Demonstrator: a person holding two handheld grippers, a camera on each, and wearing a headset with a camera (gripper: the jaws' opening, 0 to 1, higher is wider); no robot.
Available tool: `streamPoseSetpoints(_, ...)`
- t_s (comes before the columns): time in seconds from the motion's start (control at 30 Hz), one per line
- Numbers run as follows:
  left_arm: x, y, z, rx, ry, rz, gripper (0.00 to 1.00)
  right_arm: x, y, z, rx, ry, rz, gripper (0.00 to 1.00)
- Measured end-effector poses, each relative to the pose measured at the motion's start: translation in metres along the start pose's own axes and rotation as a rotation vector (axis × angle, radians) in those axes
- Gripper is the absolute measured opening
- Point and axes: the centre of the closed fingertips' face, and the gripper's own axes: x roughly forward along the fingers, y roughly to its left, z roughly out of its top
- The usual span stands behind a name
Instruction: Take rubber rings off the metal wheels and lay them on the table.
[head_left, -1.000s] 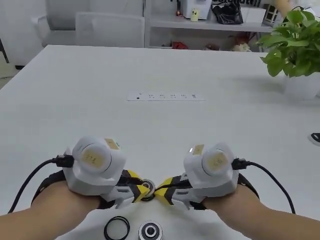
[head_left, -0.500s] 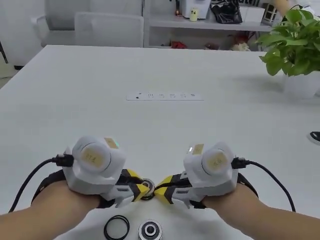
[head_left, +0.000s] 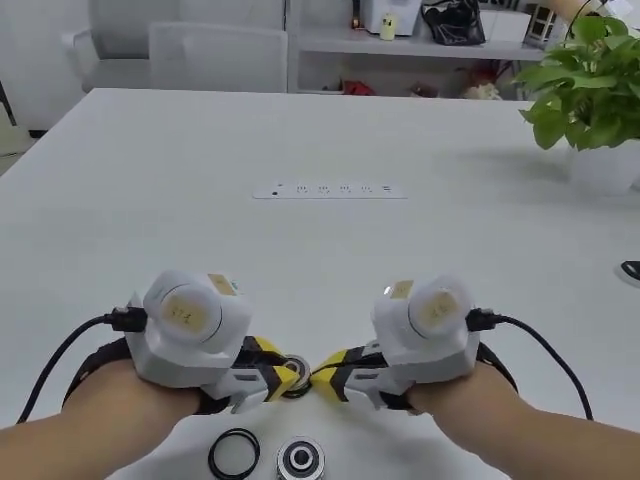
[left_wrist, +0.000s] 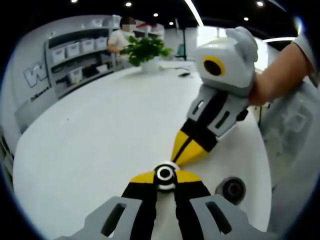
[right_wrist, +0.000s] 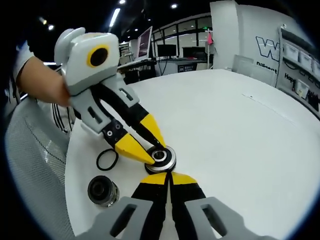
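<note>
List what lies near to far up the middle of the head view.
loose wheel → gripped wheel → power strip → chair

beyond the wheel (head_left: 294, 378) held near the table's front edge, the white table (head_left: 300, 260) is left open as far as the power strip (head_left: 330, 191), and wide passage is offered there. left of the wheel the way is blocked by the left gripper (head_left: 283, 378), right of it by the right gripper (head_left: 320, 378). just nearer the person than the wheel, a loose rubber ring (head_left: 234, 455) and a second wheel (head_left: 301, 461) are laid side by side, slightly apart. far right beyond the wheel, a potted plant (head_left: 585, 85) is found.
</note>
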Motion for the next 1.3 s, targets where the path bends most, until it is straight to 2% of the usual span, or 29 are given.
streamPoseSetpoints(0.17, 0.000, 0.000, 0.000, 0.002, 0.000, 0.002, 0.12, -0.003, -0.003, 0.001, 0.125, -0.031, 0.012, 0.00)
streamPoseSetpoints(0.2, 0.000, 0.000, 0.000, 0.002, -0.001, 0.002, 0.12, -0.003, -0.005, 0.004, 0.149, -0.050, 0.014, 0.00)
streamPoseSetpoints(0.3, 0.000, 0.000, 0.000, 0.004, -0.003, 0.003, 0.12, -0.005, -0.006, 0.007, 0.186, -0.069, 0.019, 0.00)
streamPoseSetpoints(0.57, 0.001, 0.000, 0.001, 0.003, 0.000, 0.009, 0.12, -0.006, -0.002, 0.013, 0.229, -0.106, 0.042, 0.00)
streamPoseSetpoints(1.2, 0.001, 0.000, 0.001, 0.007, 0.003, 0.009, 0.12, -0.004, 0.008, 0.018, 0.209, -0.107, 0.081, 0.00)
streamPoseSetpoints(1.3, 0.001, -0.001, 0.001, 0.009, 0.004, 0.008, 0.12, -0.003, 0.011, 0.020, 0.186, -0.101, 0.086, 0.00)
